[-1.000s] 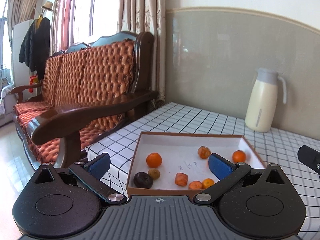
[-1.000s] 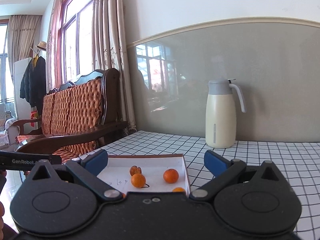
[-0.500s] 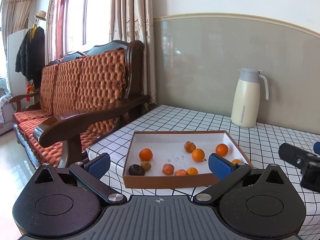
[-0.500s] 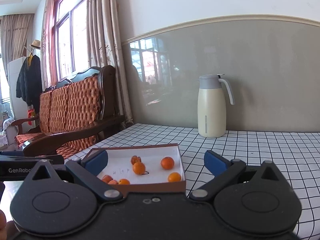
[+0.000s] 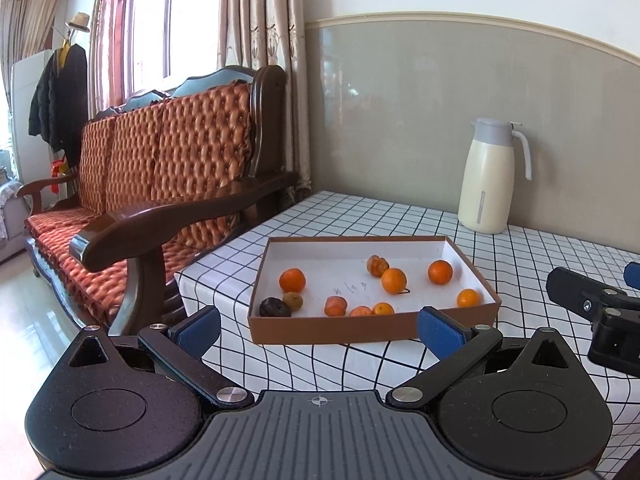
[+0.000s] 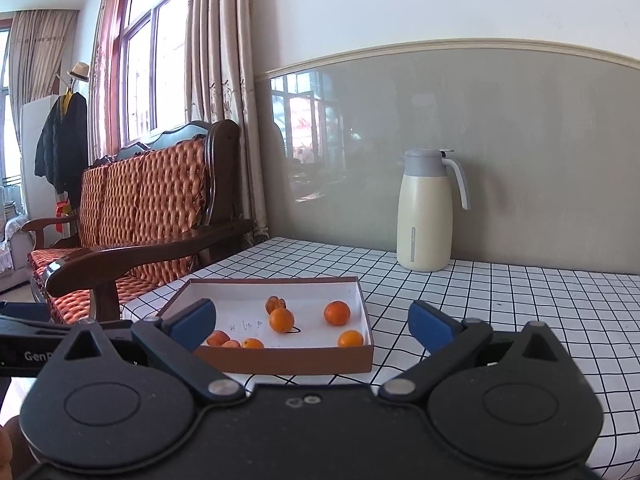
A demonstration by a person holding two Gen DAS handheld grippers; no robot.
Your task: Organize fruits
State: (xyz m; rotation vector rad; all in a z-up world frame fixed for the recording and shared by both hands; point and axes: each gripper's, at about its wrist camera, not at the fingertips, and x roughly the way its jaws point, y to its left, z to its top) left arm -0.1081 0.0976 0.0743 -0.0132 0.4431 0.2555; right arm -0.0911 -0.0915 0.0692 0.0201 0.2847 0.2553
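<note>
A shallow brown cardboard box point(image 5: 332, 330) point(image 6: 288, 360) with a white inside sits near the left end of a checked table. Several small orange fruits lie in it, among them one at the left point(image 5: 292, 280) and one by the right wall point(image 5: 440, 272) point(image 6: 337, 313). A dark fruit point(image 5: 274, 307) and a greenish one point(image 5: 293, 301) rest in the near-left corner. My left gripper point(image 5: 318, 330) stands open in front of the box, empty. My right gripper point(image 6: 312, 326) is also open and empty, just short of the box's near wall; its body point(image 5: 592, 312) shows at the right in the left wrist view.
A cream thermos jug point(image 5: 490, 178) point(image 6: 428, 212) stands at the back by the grey wall. A wooden sofa with orange cushions point(image 5: 168, 184) point(image 6: 140, 216) is left of the table, its armrest close to the table corner. Bare checked tablecloth point(image 6: 520, 304) stretches right of the box.
Both grippers have drawn back and risen from the box, which now lies wholly ahead of the fingers. The fruits have not moved. Both grippers stayed open.
</note>
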